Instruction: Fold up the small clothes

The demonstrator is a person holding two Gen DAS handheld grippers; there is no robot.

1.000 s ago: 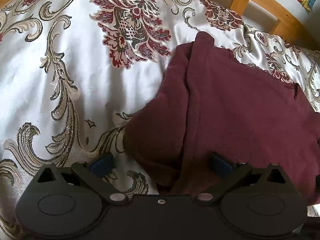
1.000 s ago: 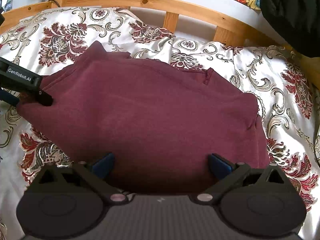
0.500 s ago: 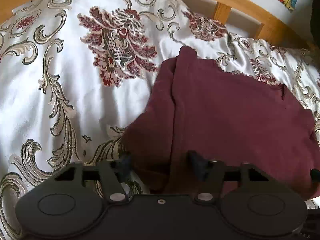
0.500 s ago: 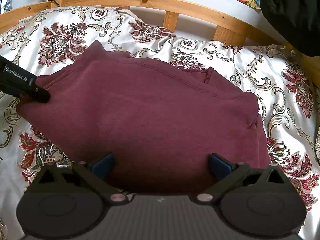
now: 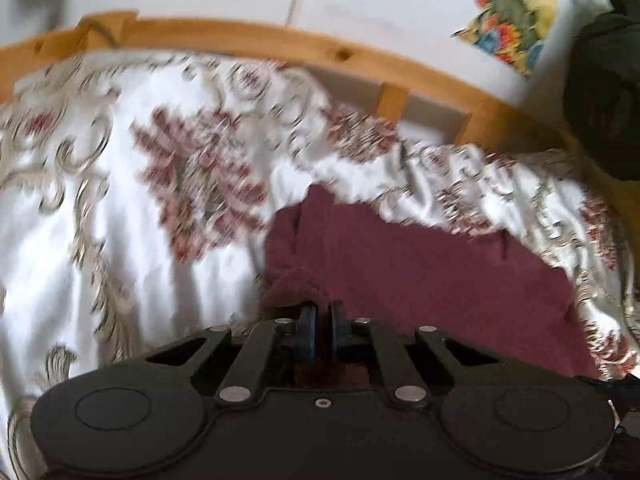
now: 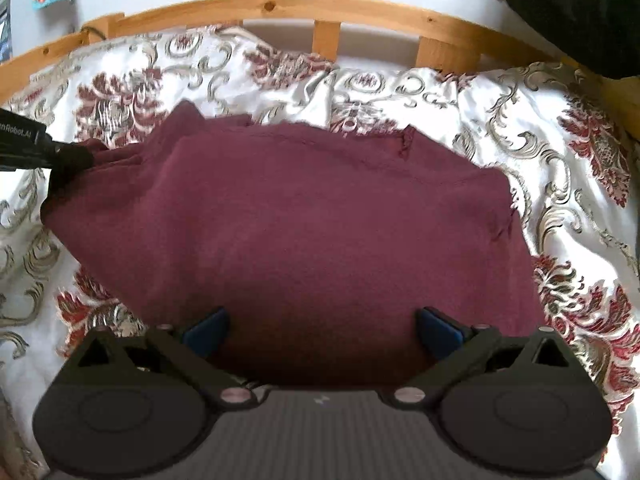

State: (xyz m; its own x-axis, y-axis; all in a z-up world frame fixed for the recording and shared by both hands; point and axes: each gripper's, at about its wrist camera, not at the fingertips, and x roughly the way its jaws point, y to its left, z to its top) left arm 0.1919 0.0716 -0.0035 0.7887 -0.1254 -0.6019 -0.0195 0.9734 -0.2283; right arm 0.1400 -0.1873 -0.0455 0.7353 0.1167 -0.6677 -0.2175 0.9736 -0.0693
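Left tool [image 5: 320, 326] pinching soft, limp garment [image 6: 312, 224] at left corner; right tool [image 6: 320, 330] agape, should grab near hem.

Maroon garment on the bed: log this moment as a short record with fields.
garment: maroon garment, spread on the bedspread, its left edge bunched
surface: floral satin bedspread
backdrop: wooden bed rail
left gripper: left gripper, fingers closed, pinching the garment's left edge
right gripper: right gripper, fingers wide apart over the garment's near edge, gripping nothing
image quality: left wrist view motion-blurred
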